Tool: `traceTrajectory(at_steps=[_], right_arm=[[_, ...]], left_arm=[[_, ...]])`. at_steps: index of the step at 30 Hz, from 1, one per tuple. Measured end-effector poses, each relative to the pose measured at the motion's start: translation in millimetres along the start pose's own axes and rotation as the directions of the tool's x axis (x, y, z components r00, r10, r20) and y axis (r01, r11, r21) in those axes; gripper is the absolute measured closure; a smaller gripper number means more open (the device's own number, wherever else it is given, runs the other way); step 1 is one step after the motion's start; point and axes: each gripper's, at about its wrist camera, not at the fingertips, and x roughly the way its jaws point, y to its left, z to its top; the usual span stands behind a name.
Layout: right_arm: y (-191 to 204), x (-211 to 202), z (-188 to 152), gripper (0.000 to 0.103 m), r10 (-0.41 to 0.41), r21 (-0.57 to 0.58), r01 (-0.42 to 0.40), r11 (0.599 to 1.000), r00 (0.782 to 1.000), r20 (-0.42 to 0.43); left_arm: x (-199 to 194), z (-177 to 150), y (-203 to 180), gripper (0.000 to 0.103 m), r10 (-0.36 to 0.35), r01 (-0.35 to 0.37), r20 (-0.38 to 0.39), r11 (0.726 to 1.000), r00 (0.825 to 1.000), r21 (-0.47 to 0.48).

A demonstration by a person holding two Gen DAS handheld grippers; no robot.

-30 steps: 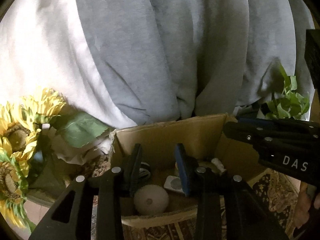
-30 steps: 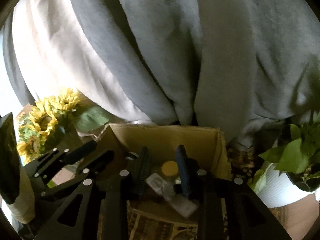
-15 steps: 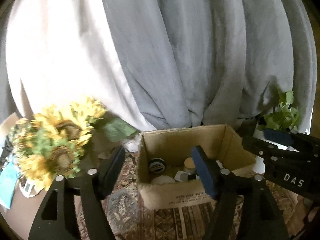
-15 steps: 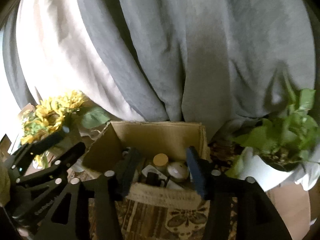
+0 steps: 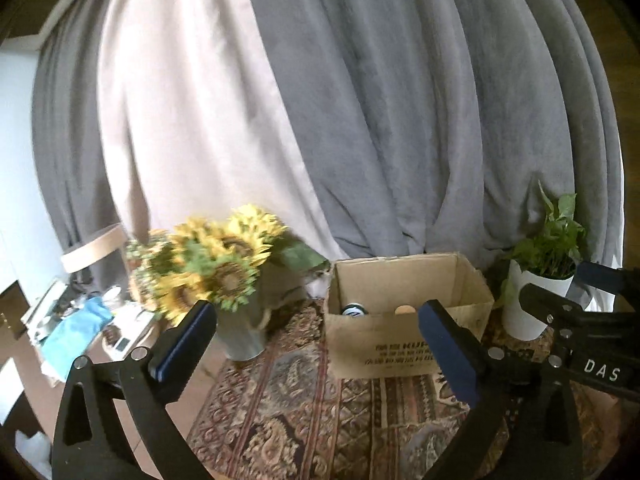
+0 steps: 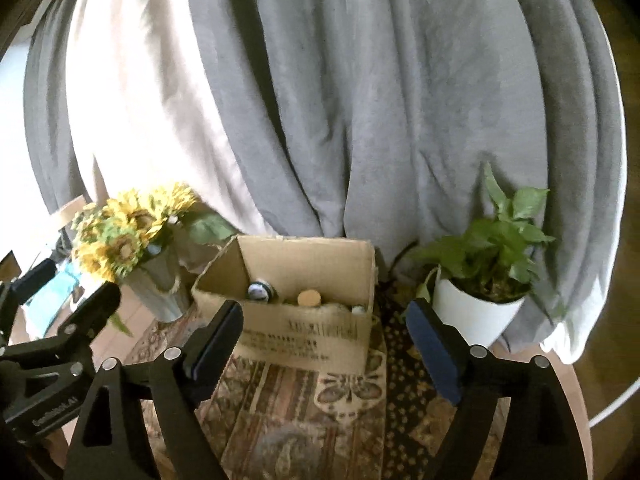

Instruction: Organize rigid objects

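Observation:
An open cardboard box (image 5: pixel 404 336) stands on a patterned cloth (image 5: pixel 320 412); it also shows in the right wrist view (image 6: pixel 296 332). Inside it I see a round dark-lidded tin (image 6: pixel 259 290), a cork-topped jar (image 6: pixel 309 297) and other small items, mostly hidden by the front wall. My left gripper (image 5: pixel 320 344) is open and empty, held back from the box. My right gripper (image 6: pixel 324 344) is open and empty, also back from the box. The right gripper's body shows at the right edge of the left wrist view (image 5: pixel 592 344).
A grey vase of sunflowers (image 5: pixel 216 272) stands left of the box. A white pot with a green plant (image 6: pixel 476 292) stands right of it. Grey and white curtains (image 5: pixel 360 120) hang behind. Clutter lies on the floor at far left (image 5: pixel 80 328).
Both grippers have pulled back and up from inside the box and opened wider. The box, once filling the lower view, now sits farther away.

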Motion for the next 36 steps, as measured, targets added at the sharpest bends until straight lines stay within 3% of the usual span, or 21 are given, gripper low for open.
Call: traceTrajectory(at_steps=[10,20,36], right_arm=[[15.9,-66.1,-34.0,0.015,-0.029,-0.019,0.029,0.999,0.999,0.016],[41.5,-140.2,-65.9,0.015,-0.083,0.019,0.082,0.996,0.995,0.058],[89.2,-247.7,-121.4,0.012,-0.167,0.069,0.161,0.985,0.982,0.085]], left_arm=[[-63.7,-22.5,15.5,0.0,-0.002,0.002,0.015,1.0,1.0,0.002],[-130.9,-42.6,43.7,0.0,-0.089,0.088,0.041,0.996,0.995,0.019],[-227.8,-75.9,75.1,0.0,-0.15,0.148,0.057,0.988,0.987,0.042]])
